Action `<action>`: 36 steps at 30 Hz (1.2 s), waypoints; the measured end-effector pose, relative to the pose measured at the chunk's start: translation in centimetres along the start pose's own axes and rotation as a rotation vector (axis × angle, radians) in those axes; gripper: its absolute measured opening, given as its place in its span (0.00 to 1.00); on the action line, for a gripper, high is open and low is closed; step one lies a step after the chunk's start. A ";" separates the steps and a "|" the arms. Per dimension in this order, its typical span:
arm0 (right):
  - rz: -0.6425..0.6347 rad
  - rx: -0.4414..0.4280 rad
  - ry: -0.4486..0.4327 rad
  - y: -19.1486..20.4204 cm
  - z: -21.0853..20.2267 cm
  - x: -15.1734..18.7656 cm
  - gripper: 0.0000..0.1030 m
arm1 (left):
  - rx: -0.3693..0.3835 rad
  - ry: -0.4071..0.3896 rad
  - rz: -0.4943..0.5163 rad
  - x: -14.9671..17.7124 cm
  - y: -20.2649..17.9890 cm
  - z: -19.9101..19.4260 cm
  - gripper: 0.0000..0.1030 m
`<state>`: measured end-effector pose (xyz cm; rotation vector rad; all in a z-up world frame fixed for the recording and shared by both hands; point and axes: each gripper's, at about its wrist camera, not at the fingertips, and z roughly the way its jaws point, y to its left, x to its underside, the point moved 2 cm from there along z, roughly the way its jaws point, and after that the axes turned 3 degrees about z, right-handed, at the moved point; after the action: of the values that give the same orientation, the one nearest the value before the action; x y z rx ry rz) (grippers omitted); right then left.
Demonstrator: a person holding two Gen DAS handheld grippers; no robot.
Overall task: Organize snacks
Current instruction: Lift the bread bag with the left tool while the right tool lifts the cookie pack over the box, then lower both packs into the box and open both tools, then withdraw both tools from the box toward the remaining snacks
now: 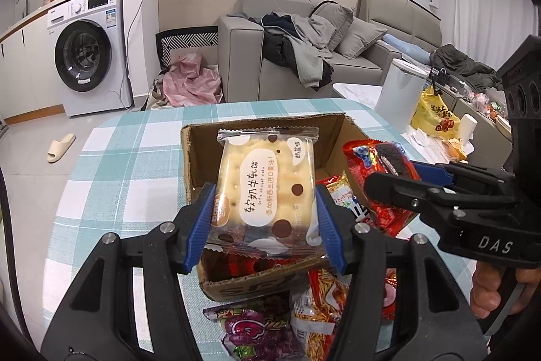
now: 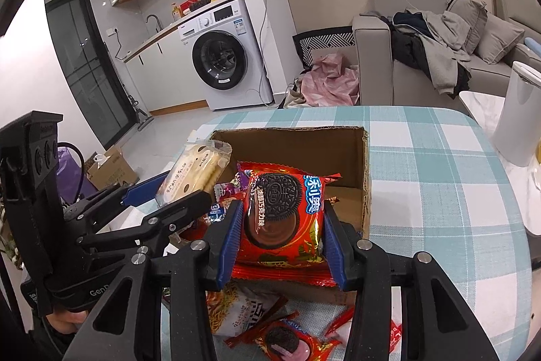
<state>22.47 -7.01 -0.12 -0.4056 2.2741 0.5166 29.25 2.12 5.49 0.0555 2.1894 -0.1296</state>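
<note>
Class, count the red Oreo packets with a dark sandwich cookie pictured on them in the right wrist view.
2. One Oreo packet is clamped in the right gripper over the cardboard box; another Oreo packet lies on the tablecloth below. Others may be hidden.

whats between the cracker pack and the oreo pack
In the left wrist view, a red-and-white snack packet shows in the gap between the cracker pack and the oreo pack, over the box.
</note>
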 end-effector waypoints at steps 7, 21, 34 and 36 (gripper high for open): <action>0.018 0.003 0.012 -0.6 1.4 -0.4 0.44 | -0.023 0.021 0.009 0.5 0.3 2.2 0.53; 0.007 0.058 -0.073 -1.5 -0.4 -0.3 0.65 | -0.017 0.027 0.004 0.9 0.7 2.4 0.74; -0.045 0.091 -0.083 -1.4 -4.2 2.3 1.00 | -0.053 -0.023 -0.025 3.1 1.4 -3.3 0.99; -0.045 0.093 -0.078 -1.5 -4.6 2.7 1.00 | -0.043 -0.017 -0.033 3.6 1.6 -4.0 0.99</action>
<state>18.51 -10.87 0.46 -0.3824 2.1994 0.3952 24.02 4.13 4.73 -0.0057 2.1754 -0.1008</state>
